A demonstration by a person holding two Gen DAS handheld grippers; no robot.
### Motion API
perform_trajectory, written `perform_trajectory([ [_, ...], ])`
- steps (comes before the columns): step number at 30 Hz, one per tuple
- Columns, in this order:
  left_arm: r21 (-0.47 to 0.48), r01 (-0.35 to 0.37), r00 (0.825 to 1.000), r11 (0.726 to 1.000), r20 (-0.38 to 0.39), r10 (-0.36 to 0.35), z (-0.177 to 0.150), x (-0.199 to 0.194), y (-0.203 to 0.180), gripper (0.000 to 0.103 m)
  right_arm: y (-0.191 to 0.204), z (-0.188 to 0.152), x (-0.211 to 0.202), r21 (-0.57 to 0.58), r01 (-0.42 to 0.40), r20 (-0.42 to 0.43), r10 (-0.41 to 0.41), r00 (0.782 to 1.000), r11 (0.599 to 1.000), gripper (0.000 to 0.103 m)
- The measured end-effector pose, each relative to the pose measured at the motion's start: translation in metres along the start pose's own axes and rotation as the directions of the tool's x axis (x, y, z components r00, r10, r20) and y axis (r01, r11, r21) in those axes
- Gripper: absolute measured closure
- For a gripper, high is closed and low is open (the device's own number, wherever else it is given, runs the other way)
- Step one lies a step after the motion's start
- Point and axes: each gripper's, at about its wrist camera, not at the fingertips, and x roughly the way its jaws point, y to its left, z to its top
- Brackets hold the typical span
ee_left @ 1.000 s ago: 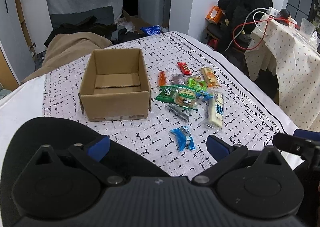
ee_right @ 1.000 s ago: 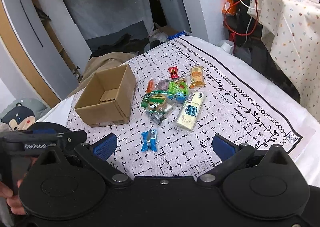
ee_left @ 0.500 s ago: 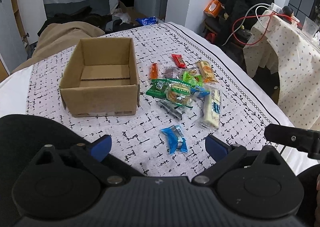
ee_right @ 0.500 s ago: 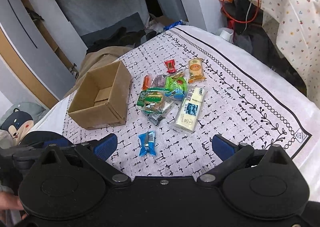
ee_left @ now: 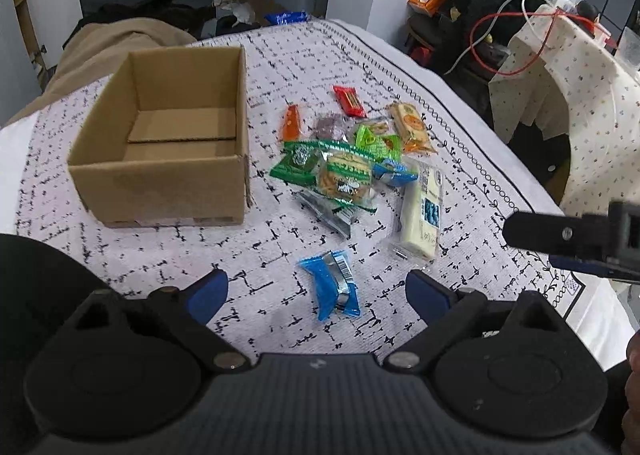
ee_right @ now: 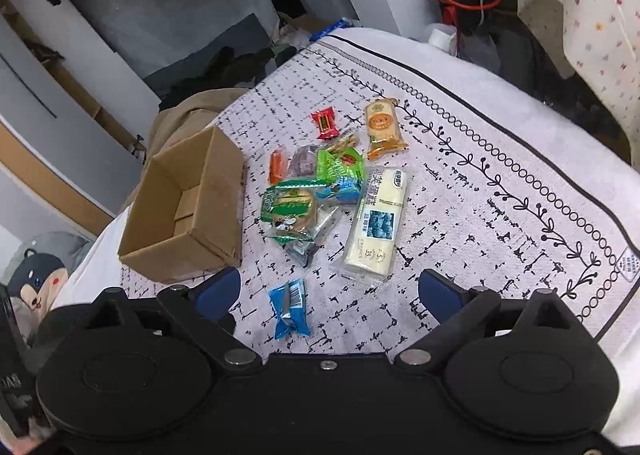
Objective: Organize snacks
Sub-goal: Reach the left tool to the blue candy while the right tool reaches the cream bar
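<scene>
Cardboard box (ee_left: 168, 143) sits open-topped on the patterned cloth (ee_left: 472, 159), with the snack pile (ee_left: 352, 167) just beside it on the right. A blue wrapped snack (ee_left: 334, 285) lies alone nearest both tools. The left gripper (ee_left: 316, 293) and right gripper (ee_right: 328, 293) hover above the cloth, fingers spread wide, holding nothing

1. An open cardboard box (ee_left: 168, 159) sits upright and empty, left of the snacks.
2. A small blue wrapped snack (ee_left: 332, 285) lies alone, nearest the cameras.
3. A long pale cake bar (ee_left: 422, 211) in clear wrap lies flat beside the pile.
4. Green biscuit packets (ee_left: 340, 175) overlap mid-pile.
5. A red candy (ee_left: 349, 100), an orange sachet (ee_left: 291, 122) and an orange-printed cracker pack (ee_left: 412, 127) lie at the far edge.
</scene>
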Motion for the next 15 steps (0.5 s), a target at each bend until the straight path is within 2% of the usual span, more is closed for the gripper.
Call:
perform_trajectory([
  [10, -0.055, -0.027, 0.996, 0.998, -0.092, 0.022, 0.004, 0.041, -0.005, 0.012, -0.011, 0.012, 0.036, 0.059, 0.057, -0.040, -0.054, 0.998, 0.997, 0.007],
  [15, -0.085, -0.045, 0.991, 0.995, -0.127, 0.034, 0.006, 0.059, -0.007, 0.015, -0.022, 0.016, 0.048, 0.097, 0.065, -0.050, -0.060, 0.997, 0.993, 0.014],
])
